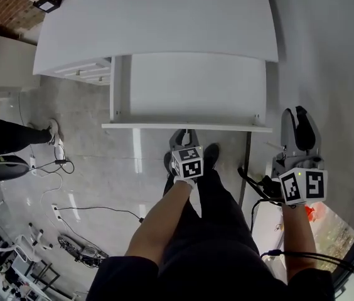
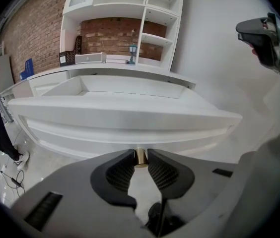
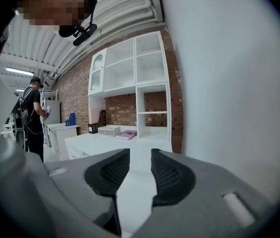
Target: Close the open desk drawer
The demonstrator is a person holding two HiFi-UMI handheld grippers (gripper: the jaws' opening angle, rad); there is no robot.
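The pads cover most of the knob. From above, the drawer front hides it. A person is cut off at the left edge.

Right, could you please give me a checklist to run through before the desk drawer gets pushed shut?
1. Drawer pulled out of the desk: ok.
2. Left hand-held gripper shut on the brass knob: ok.
3. Nothing sticking up inside the drawer: ok, it looks empty.
4. Right hand-held gripper open, empty, held aside, clear of the drawer: ok.
5. Runners unobstructed: cannot tell, hidden.
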